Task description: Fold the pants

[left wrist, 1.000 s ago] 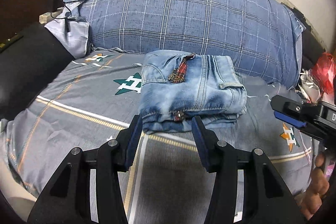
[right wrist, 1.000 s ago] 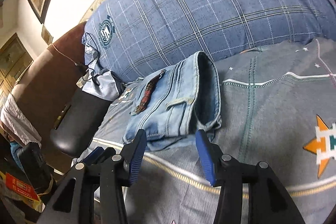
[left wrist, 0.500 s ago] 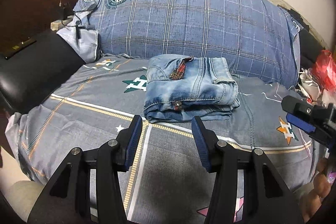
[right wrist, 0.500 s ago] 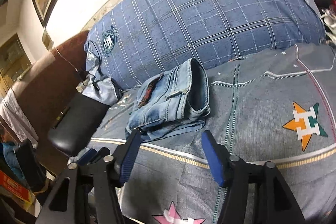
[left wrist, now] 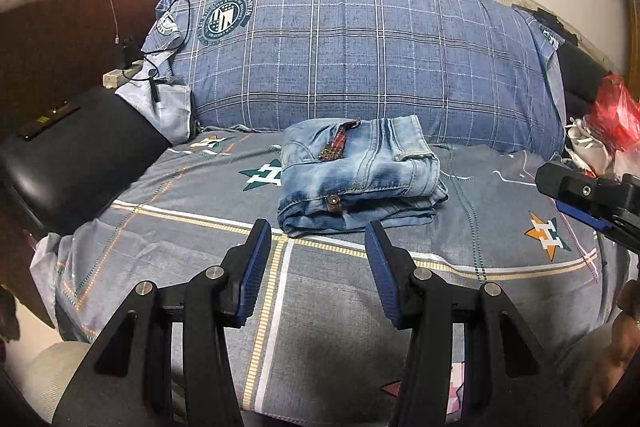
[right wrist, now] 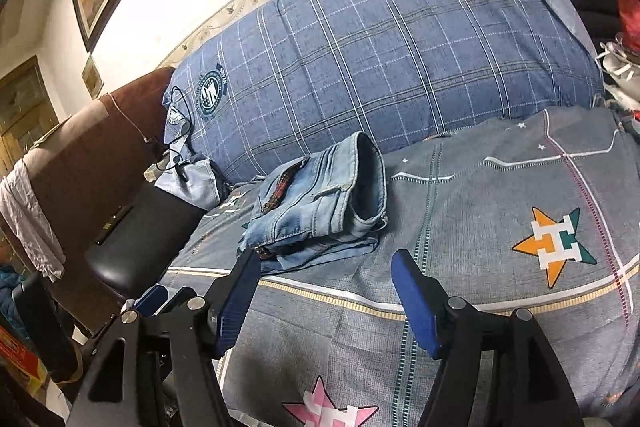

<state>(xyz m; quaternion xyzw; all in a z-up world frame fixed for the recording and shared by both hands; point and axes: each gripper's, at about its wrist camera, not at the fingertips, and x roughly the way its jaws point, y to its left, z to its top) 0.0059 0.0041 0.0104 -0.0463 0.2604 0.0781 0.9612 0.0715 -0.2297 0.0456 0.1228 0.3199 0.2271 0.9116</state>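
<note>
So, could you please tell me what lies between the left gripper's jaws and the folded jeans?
Only bare bedsheet with a yellow and white stripe, seen in the left wrist view. The left gripper stands open, short of the folded jeans.

Two fisheye wrist views are looking forward and slightly downward across a bed. The left wrist view is facing the plaid pillow almost head-on, with the left gripper filling the lower centre of the frame. The right wrist view is looking from further right, angled leftward, with the right gripper at the lower centre. Both are sharing the folded pants, sitting mid-frame, fairly near, and the pillow behind them.
</note>
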